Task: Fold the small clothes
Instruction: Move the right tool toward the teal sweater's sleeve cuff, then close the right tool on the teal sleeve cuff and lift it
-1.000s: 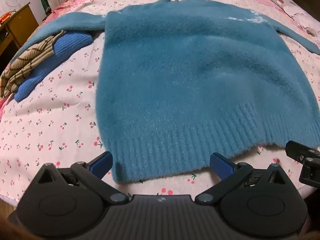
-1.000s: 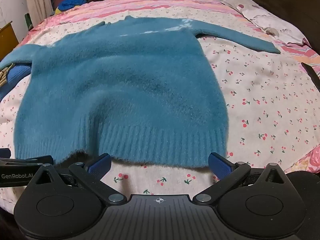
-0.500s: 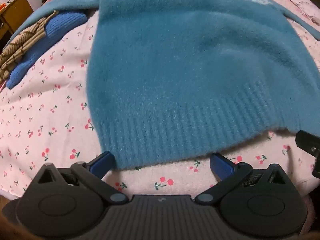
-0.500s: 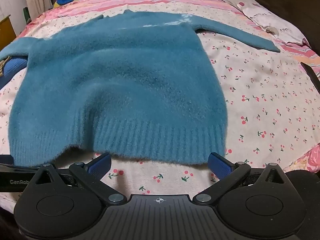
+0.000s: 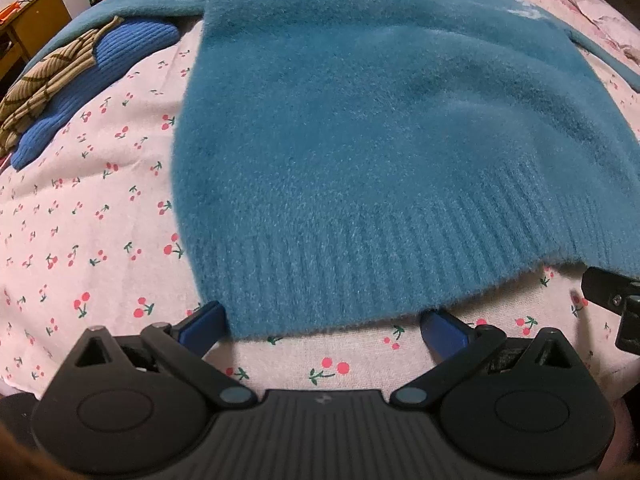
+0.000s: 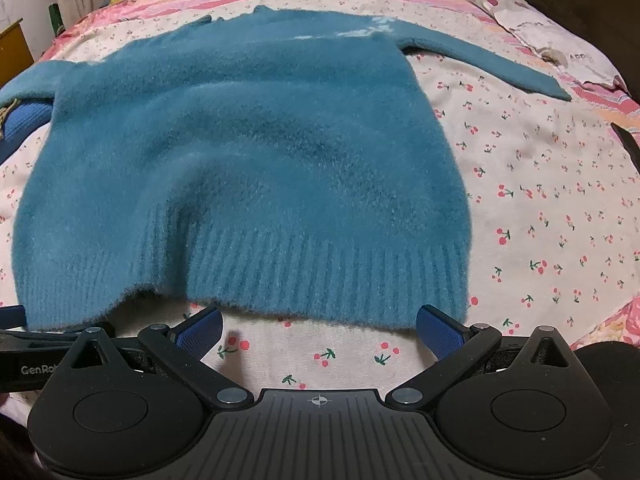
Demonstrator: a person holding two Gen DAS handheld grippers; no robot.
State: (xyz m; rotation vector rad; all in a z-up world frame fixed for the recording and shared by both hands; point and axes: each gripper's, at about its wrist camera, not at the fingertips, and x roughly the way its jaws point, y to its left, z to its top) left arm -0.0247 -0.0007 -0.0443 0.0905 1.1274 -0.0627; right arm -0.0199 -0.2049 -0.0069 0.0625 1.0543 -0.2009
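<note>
A fuzzy teal sweater (image 5: 380, 120) (image 6: 256, 152) lies flat on the bed, ribbed hem toward me and both sleeves spread out to the sides. My left gripper (image 5: 324, 324) is open at the hem's left corner, its blue pads (image 5: 202, 324) just at the hem edge with nothing between them. Open as well, my right gripper (image 6: 320, 328) sits at the hem's right corner, just short of the knit. In the left wrist view the right gripper (image 5: 612, 300) shows at the right edge. In the right wrist view the left gripper (image 6: 24, 344) shows at the left edge.
The bed has a pink cherry-print sheet (image 5: 88, 216) (image 6: 552, 200). A bright blue knit (image 5: 92, 80) and a striped brown garment (image 5: 44, 80) lie to the left, partly under the sweater's sleeve. A wooden cabinet (image 5: 28, 28) stands beyond the bed. Pillows (image 6: 560, 40) lie at the far right.
Both grippers have moved forward and lower toward the sweater's hem; the hem now reaches the fingertips. Both stay open.
</note>
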